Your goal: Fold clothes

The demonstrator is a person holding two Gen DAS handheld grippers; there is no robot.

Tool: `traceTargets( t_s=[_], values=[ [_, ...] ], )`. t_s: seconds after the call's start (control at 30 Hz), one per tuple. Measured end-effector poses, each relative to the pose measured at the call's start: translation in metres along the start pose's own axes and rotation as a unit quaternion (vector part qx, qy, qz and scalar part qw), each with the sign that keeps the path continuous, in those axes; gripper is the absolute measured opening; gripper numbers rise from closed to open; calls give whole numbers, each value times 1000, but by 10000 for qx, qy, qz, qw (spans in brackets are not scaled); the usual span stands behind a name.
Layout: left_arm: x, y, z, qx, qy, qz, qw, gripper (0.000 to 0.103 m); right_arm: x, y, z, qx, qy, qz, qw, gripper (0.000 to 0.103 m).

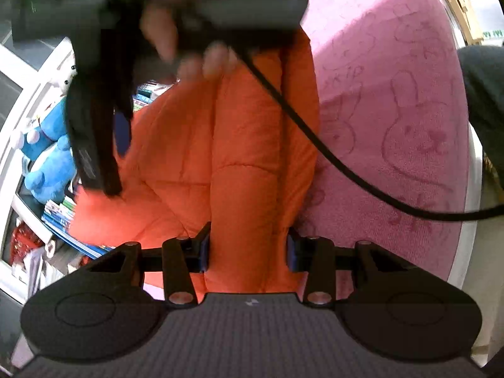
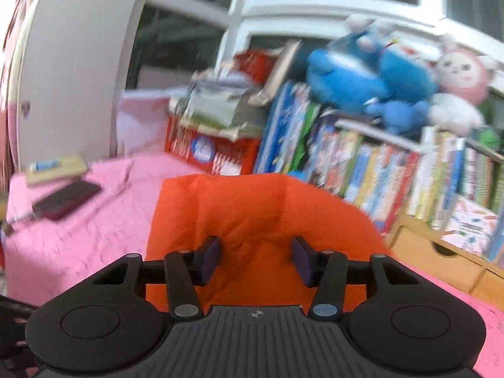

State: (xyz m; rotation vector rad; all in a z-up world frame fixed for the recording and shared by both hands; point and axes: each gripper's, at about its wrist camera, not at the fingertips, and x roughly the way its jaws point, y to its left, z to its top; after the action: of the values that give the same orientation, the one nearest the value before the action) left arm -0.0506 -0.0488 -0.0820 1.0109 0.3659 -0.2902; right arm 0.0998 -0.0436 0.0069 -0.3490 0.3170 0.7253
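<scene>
An orange garment [image 1: 220, 163] is showing as soft, matt, quilted cloth, puffy between its stitched seams. The pink blanket [image 1: 393, 100] beneath it is looking fuzzy and towel-like, with darker rabbit outlines pressed into the pile. The left gripper [image 1: 247, 252] is appearing as matt black plastic with small shiny metal pins, and its ribbed body is looking rough. A smooth black cable [image 1: 315, 135] is crossing the cloth. The blue toy [image 2: 371, 78] is looking plush, the books [image 2: 393, 170] are showing glossy paper spines, and the drawer [image 2: 441, 261] is looking like pale bare wood.
</scene>
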Motion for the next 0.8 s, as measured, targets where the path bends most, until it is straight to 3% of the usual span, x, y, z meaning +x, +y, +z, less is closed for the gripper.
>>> traceTargets(
  t_s=[0.17,0.3,0.43,0.57,0.73,0.8],
  values=[
    [1,5,-5,-217,-101,-56,9997,40,30,11,-11,-84,244,184,9995,52],
    [1,5,-8,-260,-167,-26,9995,40,-11,-10,-12,429,-98,408,9982,52],
    [2,7,-9,-267,-201,-33,9994,40,-55,-20,-31,370,-328,-347,9982,52],
    [4,7,-8,-191,-163,0,9997,40,-61,-5,-58,-834,-295,-1476,9851,52],
    [5,12,-8,-167,-121,-36,9998,41,-40,6,-58,-1558,-319,-1682,9728,57],
    [1,21,-8,-326,-178,-221,9991,48,-25,12,-56,-1842,-220,-1622,9692,57]
  ],
)
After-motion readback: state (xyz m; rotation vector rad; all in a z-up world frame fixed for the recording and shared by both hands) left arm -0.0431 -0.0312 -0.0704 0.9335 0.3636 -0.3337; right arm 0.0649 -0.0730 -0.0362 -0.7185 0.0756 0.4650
